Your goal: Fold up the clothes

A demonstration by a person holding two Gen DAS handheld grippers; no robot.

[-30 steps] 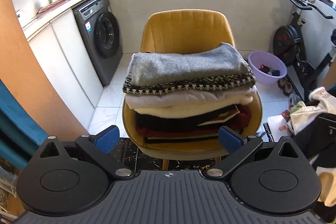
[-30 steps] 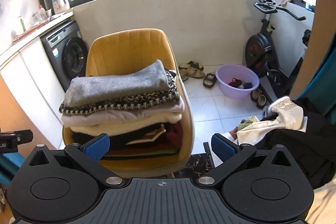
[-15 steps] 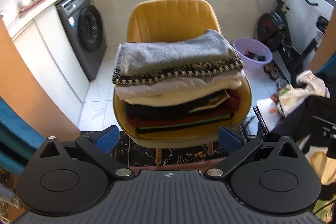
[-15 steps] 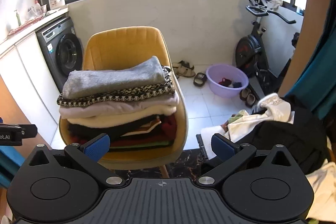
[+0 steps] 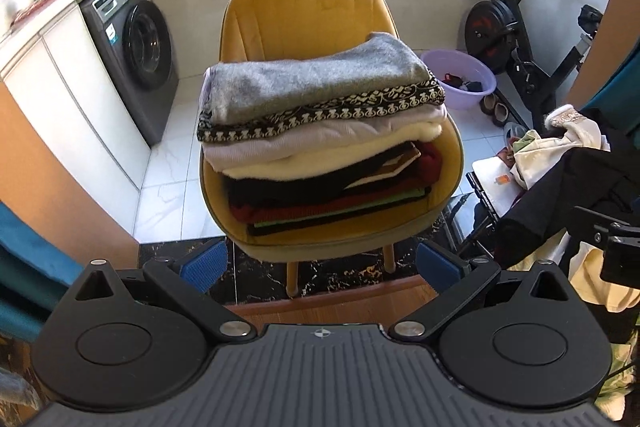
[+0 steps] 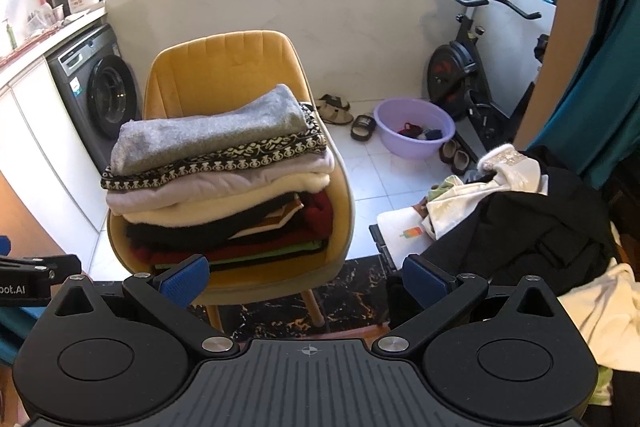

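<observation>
A tall stack of folded clothes [image 5: 320,143] [image 6: 220,183] rests on the seat of a yellow chair [image 5: 304,15] [image 6: 224,71]; a grey knit lies on top. Unfolded clothes, black [image 6: 532,227] and cream [image 6: 476,199], are heaped at the right; the same pile [image 5: 568,163] shows in the left wrist view. My left gripper [image 5: 319,263] hangs open in front of the chair, well short of it, nothing between its blue pads. My right gripper [image 6: 306,277] is open too, between the chair and the heap.
A washing machine [image 5: 132,47] and white cabinets [image 5: 72,95] line the left wall. A purple basin [image 6: 414,131], sandals [image 6: 334,109] and an exercise bike [image 6: 472,67] stand at the back right. Teal curtains [image 6: 600,107] hang at the right edge.
Both grippers have drawn back from the chair and risen a little, so the chair legs and dark floor strip now show. Jaws stayed open. The stack has not moved.
</observation>
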